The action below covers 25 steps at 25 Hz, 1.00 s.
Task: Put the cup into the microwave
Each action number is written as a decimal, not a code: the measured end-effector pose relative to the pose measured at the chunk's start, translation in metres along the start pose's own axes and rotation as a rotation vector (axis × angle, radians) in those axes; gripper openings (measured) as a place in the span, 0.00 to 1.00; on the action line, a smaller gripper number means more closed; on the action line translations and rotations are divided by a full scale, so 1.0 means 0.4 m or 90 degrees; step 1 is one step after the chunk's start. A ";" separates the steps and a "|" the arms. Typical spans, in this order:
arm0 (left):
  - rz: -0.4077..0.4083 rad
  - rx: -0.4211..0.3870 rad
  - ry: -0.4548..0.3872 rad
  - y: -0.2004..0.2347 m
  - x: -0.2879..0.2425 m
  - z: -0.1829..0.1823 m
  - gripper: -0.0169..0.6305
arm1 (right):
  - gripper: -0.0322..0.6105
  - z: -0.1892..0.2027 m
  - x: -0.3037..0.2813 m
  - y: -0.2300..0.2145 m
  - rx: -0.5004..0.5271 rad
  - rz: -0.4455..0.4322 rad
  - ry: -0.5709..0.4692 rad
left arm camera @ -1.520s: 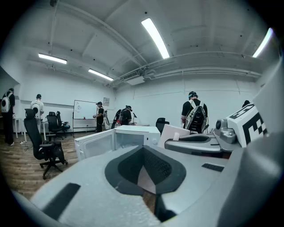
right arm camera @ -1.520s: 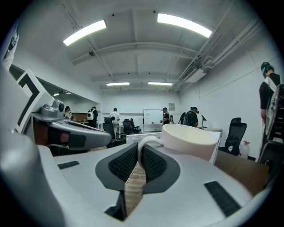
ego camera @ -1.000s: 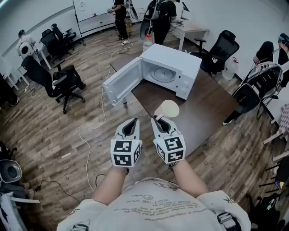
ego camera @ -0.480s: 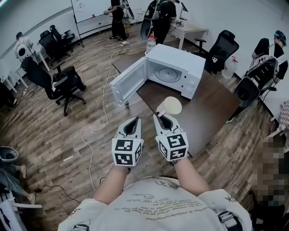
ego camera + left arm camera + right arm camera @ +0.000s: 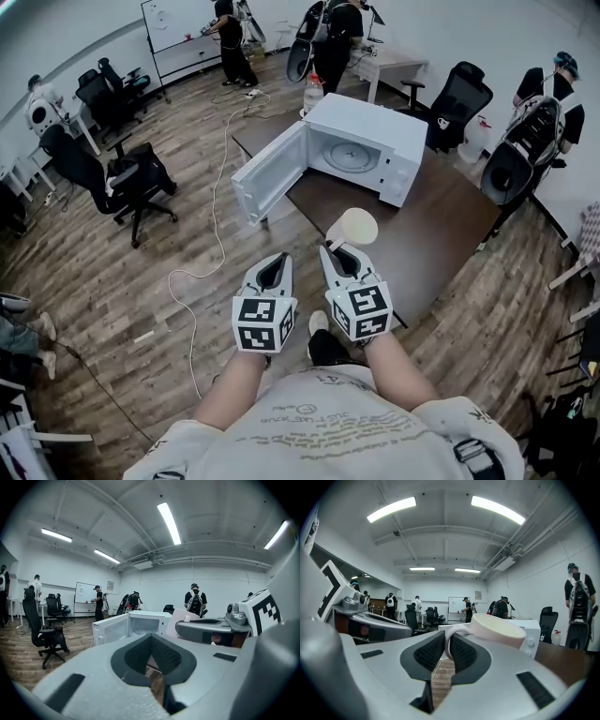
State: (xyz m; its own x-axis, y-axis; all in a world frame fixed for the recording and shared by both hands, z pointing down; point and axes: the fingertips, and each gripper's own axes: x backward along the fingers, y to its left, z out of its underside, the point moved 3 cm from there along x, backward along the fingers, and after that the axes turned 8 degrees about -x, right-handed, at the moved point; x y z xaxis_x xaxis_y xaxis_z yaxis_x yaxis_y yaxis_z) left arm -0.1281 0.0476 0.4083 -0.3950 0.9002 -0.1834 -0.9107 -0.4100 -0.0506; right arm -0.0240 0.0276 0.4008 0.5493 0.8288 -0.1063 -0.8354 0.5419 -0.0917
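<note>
The cream cup (image 5: 352, 228) hangs in the air just before the near edge of the brown table (image 5: 441, 230). My right gripper (image 5: 336, 251) is shut on its handle. In the right gripper view the handle (image 5: 451, 639) sits between the dark pads of the right gripper (image 5: 447, 652) and the cup (image 5: 497, 631) leans to the right. The white microwave (image 5: 367, 141) stands on the table's far side, its door (image 5: 267, 173) swung open to the left and its chamber bare. My left gripper (image 5: 274, 265) floats beside the right one, shut and holding nothing; the left gripper (image 5: 153, 662) faces the microwave (image 5: 140, 623).
A water bottle (image 5: 311, 91) stands behind the microwave. A white cable (image 5: 217, 211) trails over the wooden floor left of the table. Black office chairs (image 5: 131, 173) stand at the left and another chair (image 5: 459, 98) behind the table. Several people stand at the back of the room.
Both grippers, with the cup, have come a little nearer to the table and the microwave. The grip on the handle is the same.
</note>
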 end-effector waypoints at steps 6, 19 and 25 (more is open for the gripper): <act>0.011 -0.006 -0.004 0.013 -0.048 0.000 0.05 | 0.12 0.013 -0.047 -0.023 0.007 0.001 0.007; 0.016 -0.014 0.019 0.094 -0.249 0.006 0.05 | 0.12 0.029 -0.218 -0.153 -0.010 0.009 0.014; 0.024 -0.010 0.029 0.131 -0.367 -0.004 0.05 | 0.12 0.034 -0.321 -0.231 -0.007 0.013 0.029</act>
State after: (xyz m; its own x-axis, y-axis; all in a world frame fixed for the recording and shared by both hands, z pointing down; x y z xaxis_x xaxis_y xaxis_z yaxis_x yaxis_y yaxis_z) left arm -0.1178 -0.1062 0.4311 -0.4225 0.8767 -0.2298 -0.8934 -0.4456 -0.0577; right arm -0.0176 -0.1268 0.4363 0.5324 0.8326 -0.1531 -0.8465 0.5229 -0.1002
